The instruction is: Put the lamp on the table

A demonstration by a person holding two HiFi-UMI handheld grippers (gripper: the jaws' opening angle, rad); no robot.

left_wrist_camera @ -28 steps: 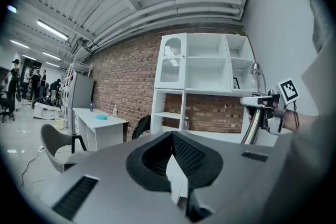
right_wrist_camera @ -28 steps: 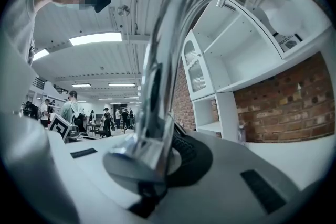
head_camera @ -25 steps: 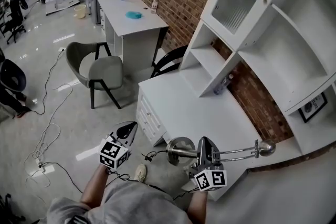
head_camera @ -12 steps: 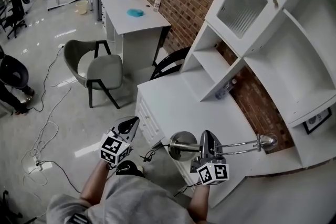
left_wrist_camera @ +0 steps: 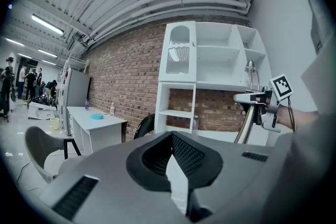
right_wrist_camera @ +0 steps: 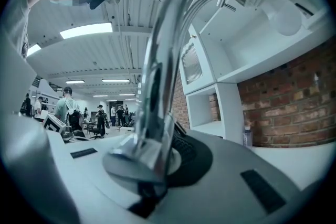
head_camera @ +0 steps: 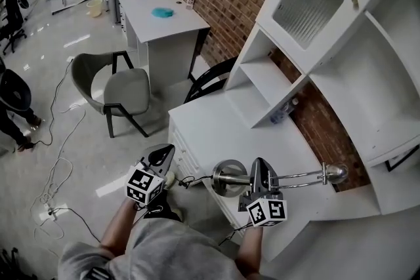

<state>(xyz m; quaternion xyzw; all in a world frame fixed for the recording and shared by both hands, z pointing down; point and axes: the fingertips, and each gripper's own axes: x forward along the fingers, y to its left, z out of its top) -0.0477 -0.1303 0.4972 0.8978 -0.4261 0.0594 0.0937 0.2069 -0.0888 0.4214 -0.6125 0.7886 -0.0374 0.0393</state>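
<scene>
A chrome lamp (head_camera: 298, 178) with a round base (head_camera: 226, 178) lies almost level in the air, above the front edge of the white table (head_camera: 216, 131). My right gripper (head_camera: 260, 174) is shut on its stem, between the base and the head (head_camera: 338, 172). In the right gripper view the stem (right_wrist_camera: 163, 76) rises from between the jaws of the right gripper (right_wrist_camera: 157, 157) and curves up to the head. My left gripper (head_camera: 161, 159) hangs to the left of the table, over the floor, shut and empty. The left gripper view shows its own pads (left_wrist_camera: 181, 152) and the lamp (left_wrist_camera: 245, 118) far right.
A white hutch (head_camera: 308, 42) with open shelves stands at the table's back against the brick wall, a small bottle (head_camera: 281, 111) beneath it. A black chair (head_camera: 210, 79) and a grey chair (head_camera: 118, 85) stand beyond the table. Cables (head_camera: 56, 174) trail over the floor at left.
The lamp and my right gripper have come slightly higher and further over the table's edge. The person has stepped forward. The left gripper holds its place beside it.
</scene>
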